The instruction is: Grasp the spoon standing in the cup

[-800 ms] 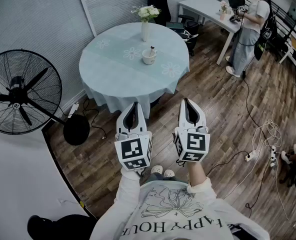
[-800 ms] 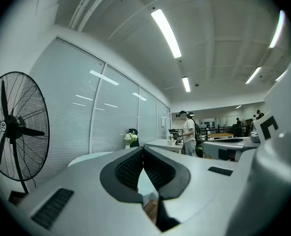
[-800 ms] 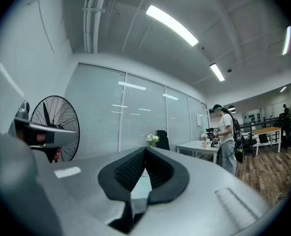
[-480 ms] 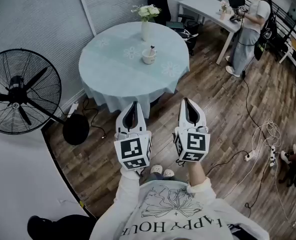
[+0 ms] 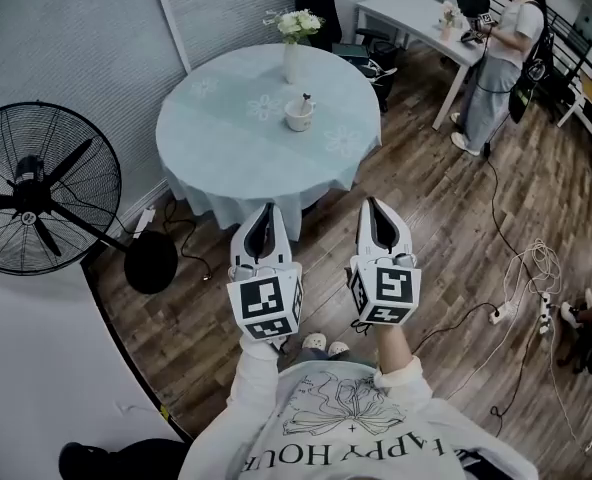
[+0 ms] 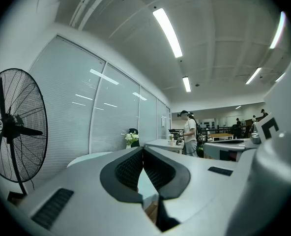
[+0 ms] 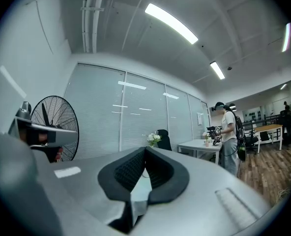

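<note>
White cup (image 5: 298,117) at the middle of the tabletop (image 5: 226,133) holds the spoon (image 5: 305,99) upright, well ahead of the closed, empty left gripper (image 5: 268,211) and right gripper (image 5: 372,204), the left likely nearer

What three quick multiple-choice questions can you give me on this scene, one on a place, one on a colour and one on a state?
1. Where is the cup?
A. On the round table
B. On the floor
C. On the desk

2. What colour are the flowers?
A. Red
B. White
C. Yellow

3. How is the left gripper?
A. Wide open
B. Shut on the cup
C. Shut and empty

Answers:
1 A: the cup stands on the table's cloth.
2 B: the blooms are white.
3 C: its jaws meet with nothing between them, well short of the table.
</note>
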